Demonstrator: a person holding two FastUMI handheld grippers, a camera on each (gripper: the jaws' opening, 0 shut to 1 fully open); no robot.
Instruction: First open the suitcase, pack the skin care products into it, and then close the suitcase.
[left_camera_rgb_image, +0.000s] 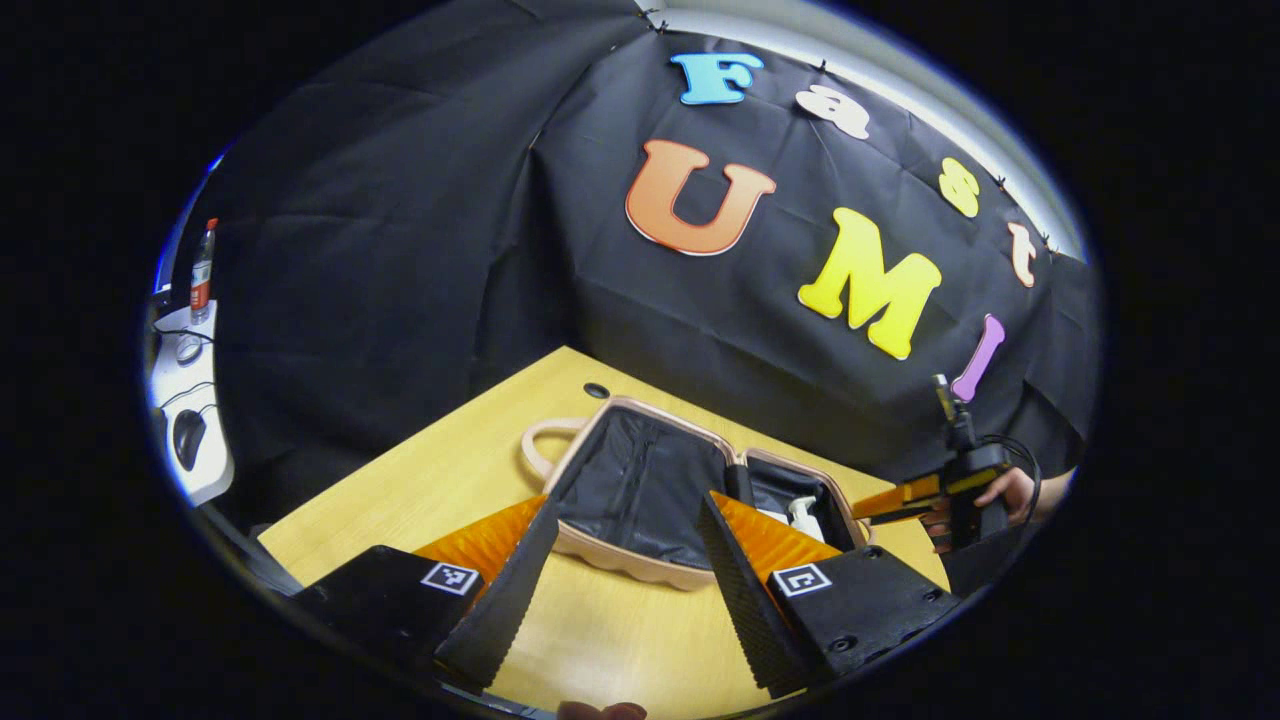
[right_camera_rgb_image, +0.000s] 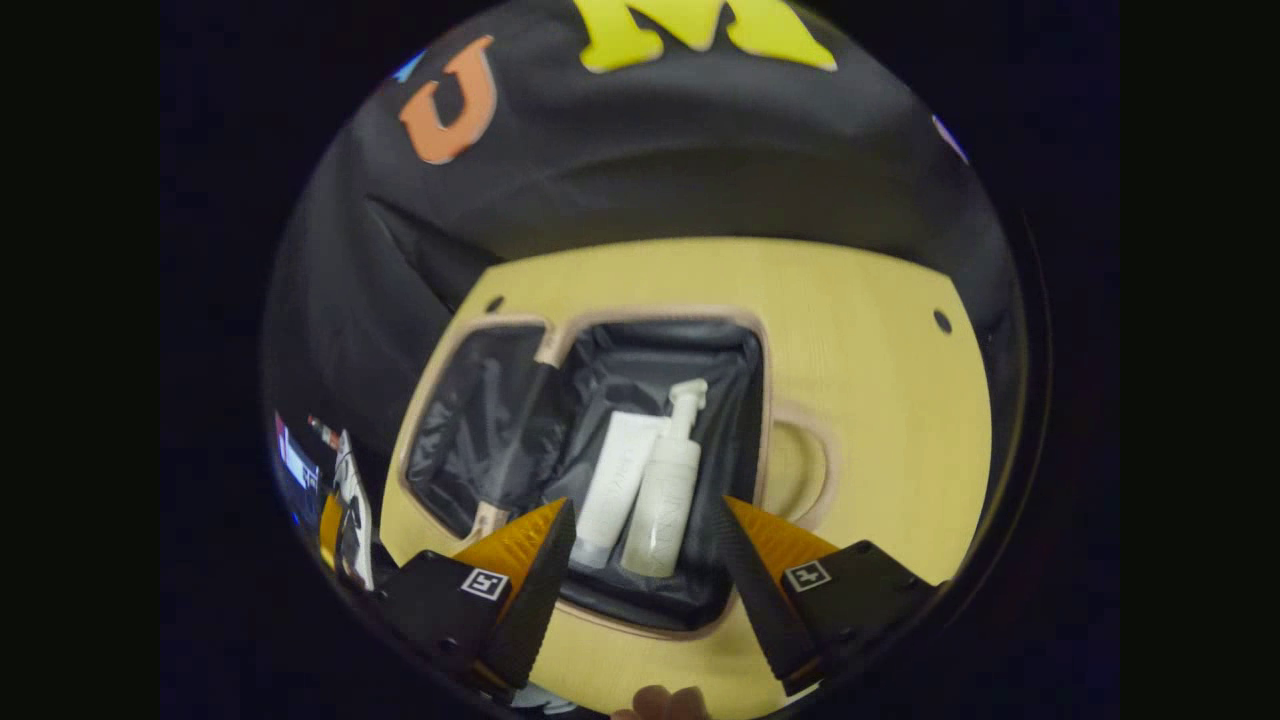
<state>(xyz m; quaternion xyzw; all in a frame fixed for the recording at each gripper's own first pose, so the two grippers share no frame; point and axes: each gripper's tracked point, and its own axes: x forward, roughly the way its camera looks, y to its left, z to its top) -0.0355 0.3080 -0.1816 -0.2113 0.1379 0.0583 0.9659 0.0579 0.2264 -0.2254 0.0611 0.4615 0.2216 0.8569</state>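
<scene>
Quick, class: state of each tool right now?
Left tool: open, holding nothing, facing the open suitcase.
Right tool: open, holding nothing, above the packed bottles.

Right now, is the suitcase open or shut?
Open. The suitcase lies flat on the table, both dark-lined halves showing, with two white bottles inside one half.

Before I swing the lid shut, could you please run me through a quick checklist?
1. Pink hard-shell suitcase lying open on the wooden table: ok.
2. White tube and white pump bottle inside the black-lined half: ok.
3. Nothing poking over the rim: cannot tell.
4. Right gripper open, holding nothing: ok.
5. Left gripper open, facing the lid half: ok.
</scene>
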